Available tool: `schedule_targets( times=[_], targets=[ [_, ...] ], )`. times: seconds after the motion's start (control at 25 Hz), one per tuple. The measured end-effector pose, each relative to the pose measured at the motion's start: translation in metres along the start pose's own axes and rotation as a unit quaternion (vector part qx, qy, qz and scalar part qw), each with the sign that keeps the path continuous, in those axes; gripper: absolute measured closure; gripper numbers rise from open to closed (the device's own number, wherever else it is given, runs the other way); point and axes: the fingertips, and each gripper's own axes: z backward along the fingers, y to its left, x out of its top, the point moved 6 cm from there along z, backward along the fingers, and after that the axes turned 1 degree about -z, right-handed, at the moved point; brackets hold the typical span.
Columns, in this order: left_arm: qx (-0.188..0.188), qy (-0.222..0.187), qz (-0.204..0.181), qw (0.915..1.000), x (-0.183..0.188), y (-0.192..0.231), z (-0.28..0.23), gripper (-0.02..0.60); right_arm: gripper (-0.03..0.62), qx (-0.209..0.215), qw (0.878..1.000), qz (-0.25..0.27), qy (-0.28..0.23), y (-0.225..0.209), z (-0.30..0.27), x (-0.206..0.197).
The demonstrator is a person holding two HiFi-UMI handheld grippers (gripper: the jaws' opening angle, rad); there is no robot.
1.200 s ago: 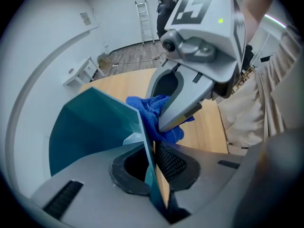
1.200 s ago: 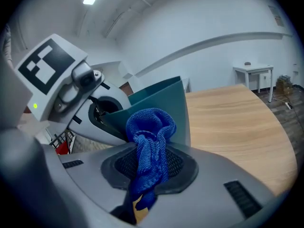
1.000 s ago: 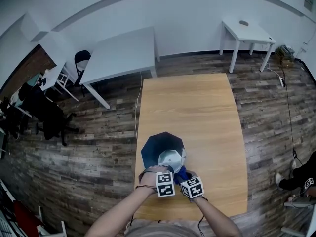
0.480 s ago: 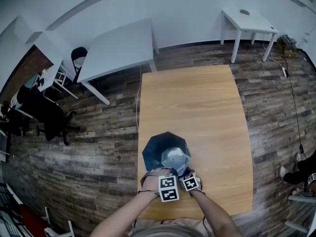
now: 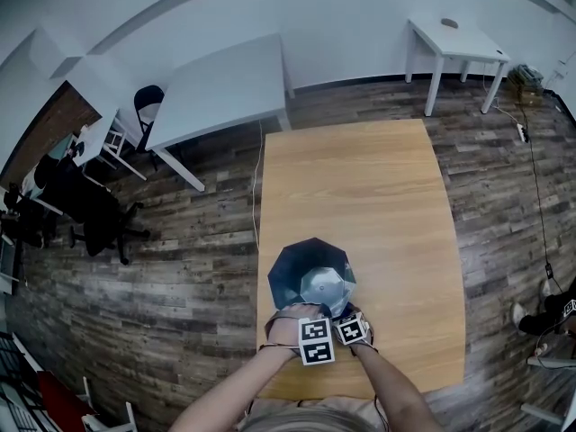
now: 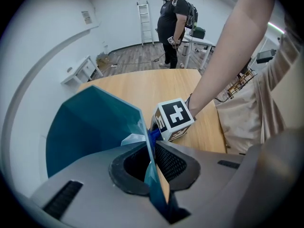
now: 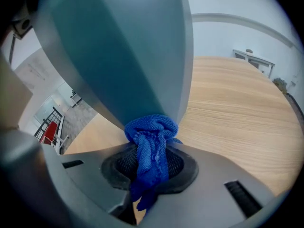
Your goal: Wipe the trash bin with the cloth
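A teal faceted trash bin (image 5: 310,275) stands upright near the front edge of the wooden table (image 5: 378,196). My left gripper (image 5: 309,324) is shut on the near wall of the bin (image 6: 90,127) at its rim; the thin wall runs between the pads, one inside and one outside. My right gripper (image 5: 349,320) sits just right of it, lower on the bin's outside. The right gripper (image 7: 152,164) is shut on a bunched blue cloth (image 7: 151,144) whose top presses against the bin's outer wall (image 7: 128,56). The cloth (image 6: 153,136) shows behind the rim.
The wooden table stretches away beyond the bin. Its front edge lies close under my hands. White tables (image 5: 220,93) and black chairs (image 5: 90,210) stand on the plank floor behind and to the left. A person (image 6: 171,18) stands beyond the table's end near a ladder (image 6: 145,15).
My right gripper has sunk down the bin's near side with the blue cloth against the wall. My left gripper has stayed clamped on the rim.
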Motion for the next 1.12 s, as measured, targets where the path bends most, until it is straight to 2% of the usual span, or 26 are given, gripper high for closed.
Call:
schedule_targets(
  times=[0.08, 0.16, 0.2, 0.28, 0.4, 0.6, 0.72, 0.76, 0.88, 1.0, 1.12],
  targets=[
    [0.011, -0.015, -0.021, 0.9996, 0.002, -0.002, 0.001, 0.537, 0.517, -0.004, 1.0, -0.014, -0.01, 0.0, 0.015, 0.001],
    [0.014, -0.021, -0.046, 0.9986, 0.002, -0.006, 0.004, 0.399, 0.517, -0.007, 0.999, -0.024, -0.024, 0.002, 0.033, 0.003],
    [0.017, -0.018, -0.063, 0.9977, 0.001, -0.008, 0.006, 0.377, 0.517, -0.006, 0.999, -0.023, -0.033, 0.004, 0.043, 0.005],
    [0.027, -0.008, -0.098, 0.9948, -0.005, -0.011, 0.011, 0.347, 0.517, -0.003, 0.999, -0.013, -0.052, 0.011, 0.067, 0.01],
    [0.038, 0.006, -0.13, 0.9908, -0.023, -0.014, 0.021, 0.33, 0.517, 0.003, 0.997, -0.007, -0.079, 0.023, 0.106, 0.016],
    [0.055, 0.044, -0.169, 0.9832, -0.062, -0.013, 0.031, 0.33, 0.517, 0.024, 0.991, -0.029, -0.13, 0.049, 0.172, 0.032],
    [0.067, 0.06, -0.183, 0.9791, -0.073, -0.01, 0.027, 0.339, 0.517, 0.032, 0.987, -0.034, -0.155, 0.061, 0.202, 0.043],
    [0.074, 0.063, -0.188, 0.9774, -0.073, -0.01, 0.026, 0.357, 0.517, 0.033, 0.986, -0.033, -0.163, 0.065, 0.21, 0.046],
    [0.095, 0.074, -0.197, 0.9729, -0.069, -0.01, 0.026, 0.474, 0.517, 0.033, 0.982, -0.03, -0.184, 0.073, 0.229, 0.056],
    [0.094, 0.082, -0.204, 0.9711, -0.069, -0.014, 0.026, 0.495, 0.517, 0.032, 0.98, -0.026, -0.197, 0.081, 0.24, 0.066],
    [0.086, 0.074, -0.2, 0.9731, -0.063, -0.021, 0.028, 0.525, 0.517, 0.033, 0.978, -0.027, -0.205, 0.085, 0.248, 0.075]
  ],
)
